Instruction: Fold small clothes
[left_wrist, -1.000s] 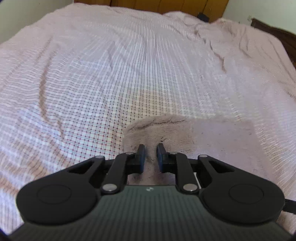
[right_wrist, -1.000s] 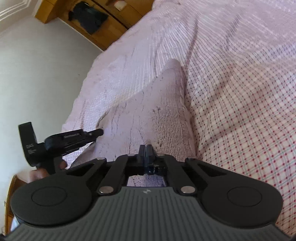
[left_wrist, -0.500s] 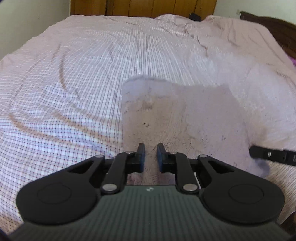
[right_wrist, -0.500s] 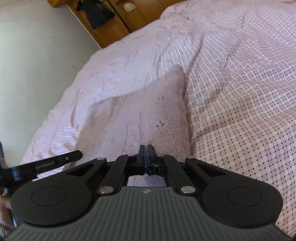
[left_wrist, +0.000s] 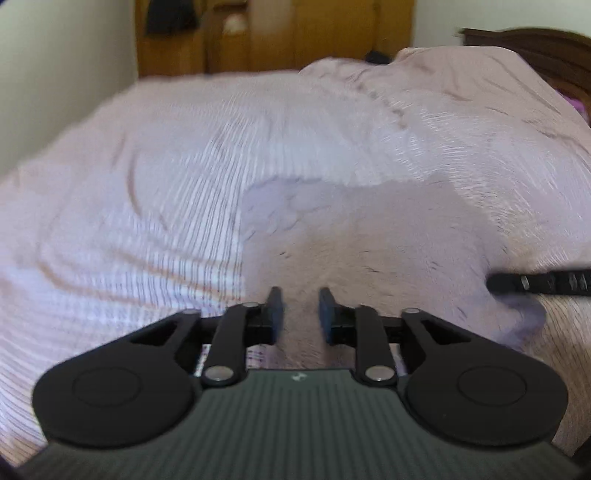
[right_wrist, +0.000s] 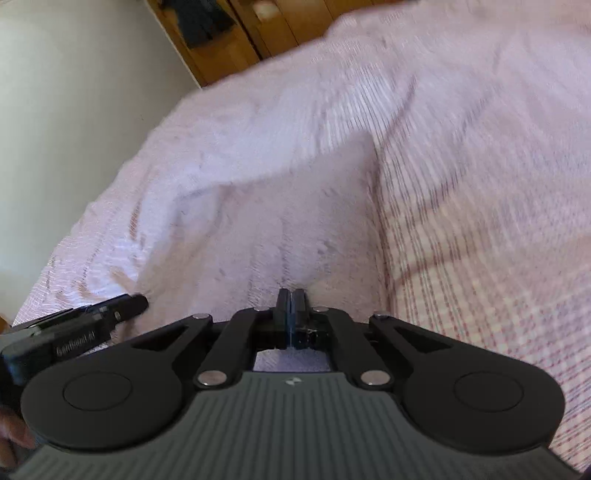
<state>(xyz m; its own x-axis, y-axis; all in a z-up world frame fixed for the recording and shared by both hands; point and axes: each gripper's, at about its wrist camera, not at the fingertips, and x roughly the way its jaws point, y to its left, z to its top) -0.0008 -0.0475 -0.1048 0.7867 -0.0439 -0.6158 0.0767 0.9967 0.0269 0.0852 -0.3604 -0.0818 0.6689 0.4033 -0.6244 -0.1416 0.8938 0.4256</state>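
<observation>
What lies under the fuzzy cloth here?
The cloth lies on the checked bedsheet, which shows all around it. The sheet directly beneath is covered, so anything else under the cloth cannot be seen.

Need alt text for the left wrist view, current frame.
Left gripper, jaws apart, over the near edge of a pale fuzzy cloth lying on a checked bedsheet. Right gripper's tip enters from the right edge; wooden wardrobe behind, blurred.

Pale pinkish fuzzy cloth (left_wrist: 369, 236) spread flat on checked bedsheet (left_wrist: 147, 206), roughly rectangular, far edge straight, far-left corner (left_wrist: 251, 188) squared. Surface soft, napped, dotted with dark lint specks. Near edge hidden.
</observation>
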